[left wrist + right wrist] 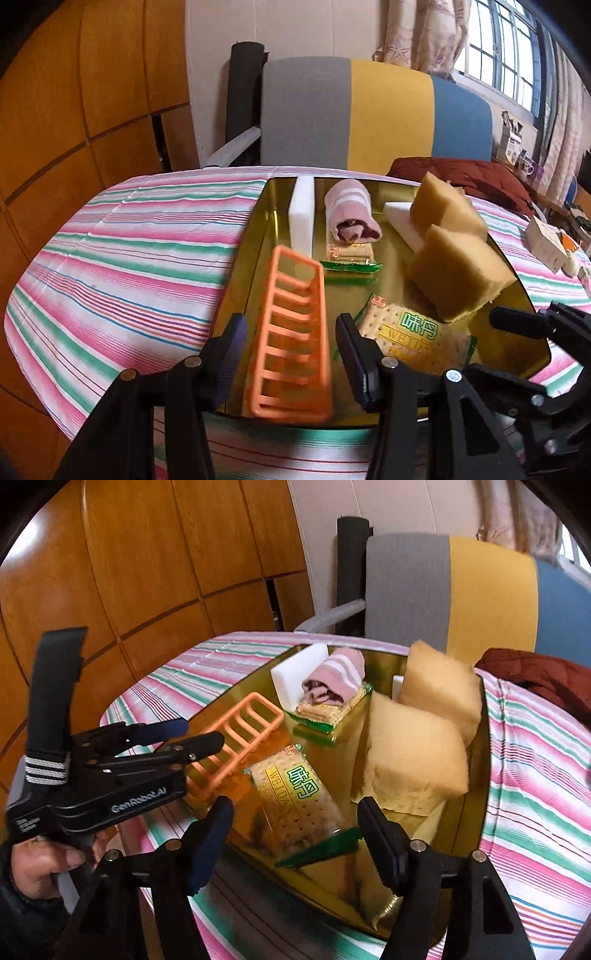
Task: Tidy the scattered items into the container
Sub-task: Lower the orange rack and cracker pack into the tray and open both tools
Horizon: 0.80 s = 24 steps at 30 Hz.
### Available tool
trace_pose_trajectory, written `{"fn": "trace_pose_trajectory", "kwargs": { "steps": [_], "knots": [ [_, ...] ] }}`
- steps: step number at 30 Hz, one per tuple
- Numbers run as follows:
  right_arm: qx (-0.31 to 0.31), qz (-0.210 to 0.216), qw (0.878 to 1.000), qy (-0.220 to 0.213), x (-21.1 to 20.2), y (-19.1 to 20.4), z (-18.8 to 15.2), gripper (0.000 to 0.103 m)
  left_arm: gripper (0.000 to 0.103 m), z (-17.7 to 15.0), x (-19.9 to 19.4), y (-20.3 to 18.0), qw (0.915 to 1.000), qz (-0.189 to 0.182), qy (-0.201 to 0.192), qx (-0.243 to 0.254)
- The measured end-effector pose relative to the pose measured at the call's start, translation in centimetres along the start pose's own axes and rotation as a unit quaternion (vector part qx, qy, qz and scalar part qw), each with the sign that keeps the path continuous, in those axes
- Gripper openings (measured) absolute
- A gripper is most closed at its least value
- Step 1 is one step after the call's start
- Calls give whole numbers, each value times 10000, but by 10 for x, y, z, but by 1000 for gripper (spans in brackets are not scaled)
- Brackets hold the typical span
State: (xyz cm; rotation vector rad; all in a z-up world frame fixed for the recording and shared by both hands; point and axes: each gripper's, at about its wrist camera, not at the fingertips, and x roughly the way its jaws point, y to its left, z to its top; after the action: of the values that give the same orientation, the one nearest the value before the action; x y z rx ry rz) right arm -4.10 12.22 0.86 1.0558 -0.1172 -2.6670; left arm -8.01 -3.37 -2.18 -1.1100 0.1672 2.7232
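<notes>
A golden metal tray (242,266) sits on the striped cloth. Inside it are a white foam block (301,214), a rolled pink towel (351,214) on a cracker pack, two yellow sponges (458,273) and a large cracker packet (291,797). An orange slatted rack (291,343) leans in the tray's near left corner, blurred. My left gripper (291,321) straddles it with a gap on each side, so it is open. My right gripper (293,805) stands open over the large cracker packet, its pads clear of it. The left gripper (201,732) also shows in the right wrist view.
The table wears a pink, green and white striped cloth (122,251). Behind it stands a chair (369,110) with a grey, yellow and blue back, beside a dark red cushion (472,177). Small boxes (550,243) lie at the table's right. A person's hand (40,860) holds the left gripper.
</notes>
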Motion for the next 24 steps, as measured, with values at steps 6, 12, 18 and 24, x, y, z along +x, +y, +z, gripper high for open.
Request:
{"fn": "trace_pose_trajectory", "kwargs": {
  "steps": [6, 12, 18, 24],
  "knots": [
    [248, 51, 9994, -235, -24, -10, -5, 71, 51, -2, -15, 1, 9998, -139, -103, -76],
    [710, -139, 9961, -504, -52, -42, -13, 75, 56, 1, -28, -15, 9990, -348, -221, -177],
    [1229, -639, 9880, -679, -84, -91, -29, 82, 59, 10, -47, -62, 9974, -464, -425, 345],
    [1441, -1262, 9790, -696, -117, -134, -51, 84, 59, 18, -55, -116, 9944, -565, -497, 740]
  ]
}}
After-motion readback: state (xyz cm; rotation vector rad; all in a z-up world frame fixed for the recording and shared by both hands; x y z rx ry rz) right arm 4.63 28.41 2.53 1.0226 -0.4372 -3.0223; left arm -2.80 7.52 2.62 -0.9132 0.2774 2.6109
